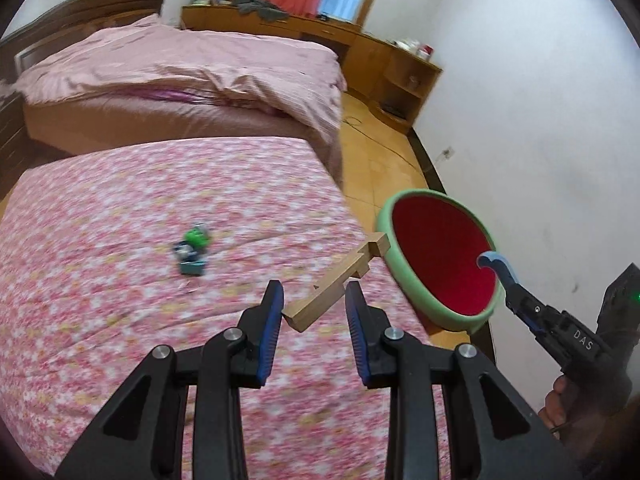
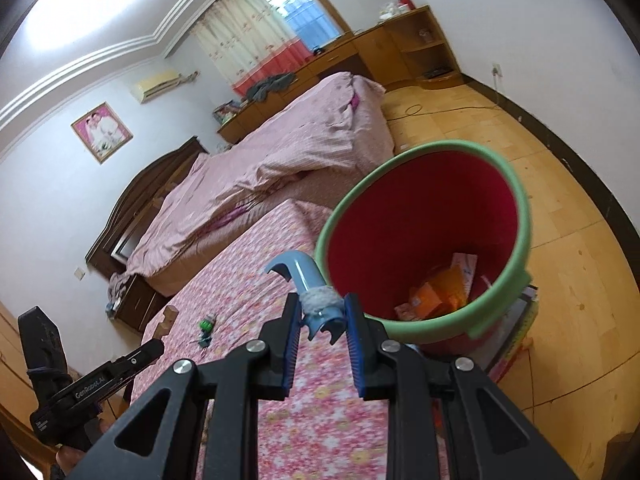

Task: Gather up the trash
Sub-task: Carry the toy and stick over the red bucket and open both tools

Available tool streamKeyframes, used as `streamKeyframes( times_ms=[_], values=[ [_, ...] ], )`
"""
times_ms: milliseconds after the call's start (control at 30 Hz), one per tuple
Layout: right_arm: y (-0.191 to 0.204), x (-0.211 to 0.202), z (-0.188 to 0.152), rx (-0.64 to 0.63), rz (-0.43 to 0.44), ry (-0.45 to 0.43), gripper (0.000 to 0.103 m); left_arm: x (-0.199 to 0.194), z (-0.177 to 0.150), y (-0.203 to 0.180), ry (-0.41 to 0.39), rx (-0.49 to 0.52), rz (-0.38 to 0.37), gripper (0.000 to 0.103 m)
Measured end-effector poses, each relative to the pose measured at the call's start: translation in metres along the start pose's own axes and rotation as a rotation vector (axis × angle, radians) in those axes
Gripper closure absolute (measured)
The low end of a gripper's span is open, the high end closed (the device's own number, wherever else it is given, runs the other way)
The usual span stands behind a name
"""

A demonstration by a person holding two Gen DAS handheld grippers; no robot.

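Nearby, left gripper (image 1: 314, 300) clamping wooden piece (image 1: 336, 282), right gripper (image 2: 322, 318) pinching blue hook (image 2: 304, 280) marked "DAS", red bin (image 2: 428, 240) beside floral bed (image 1: 160, 240), green wrappers (image 1: 192, 248) apart.

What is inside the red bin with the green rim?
In the right wrist view, the red bin holds orange and pink paper packets at the bottom. Its near green rim hides anything lower. The left wrist view shows only the red wall.

The left gripper (image 1: 314, 304) is clamped on a notched wooden piece (image 1: 336, 280), held level above the flowered bedspread (image 1: 120, 280). The right gripper (image 2: 322, 320) pinches a blue hooked piece (image 2: 304, 276) beside the red bin (image 2: 424, 216), its hook at the rim.
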State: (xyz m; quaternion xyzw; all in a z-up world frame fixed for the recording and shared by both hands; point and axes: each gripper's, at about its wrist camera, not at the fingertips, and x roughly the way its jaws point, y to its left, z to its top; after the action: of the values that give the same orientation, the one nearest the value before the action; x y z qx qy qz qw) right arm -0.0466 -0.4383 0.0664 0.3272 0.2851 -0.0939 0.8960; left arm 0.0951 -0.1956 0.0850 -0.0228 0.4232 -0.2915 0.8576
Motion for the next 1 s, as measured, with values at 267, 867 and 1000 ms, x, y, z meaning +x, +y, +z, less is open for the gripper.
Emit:
streamKeyframes(
  times_ms=[267, 867, 1000],
  values=[
    [-0.034, -0.006, 0.01, 0.055, -0.035, -0.03, 0.079, 0.044, 0.011, -0.06, 0.046, 0.134, -0.007, 0.071],
    [-0.086, 0.031, 0.031, 0.096, -0.107, 0.002, 0.078, 0.128, 0.024, -0.124, 0.102, 0.288, -0.01, 0.072],
    [-0.09, 0.04, 0.033, 0.107, -0.117, 0.015, 0.077, 0.134, 0.021, -0.125, 0.123, 0.284, -0.016, 0.068]
  ],
)
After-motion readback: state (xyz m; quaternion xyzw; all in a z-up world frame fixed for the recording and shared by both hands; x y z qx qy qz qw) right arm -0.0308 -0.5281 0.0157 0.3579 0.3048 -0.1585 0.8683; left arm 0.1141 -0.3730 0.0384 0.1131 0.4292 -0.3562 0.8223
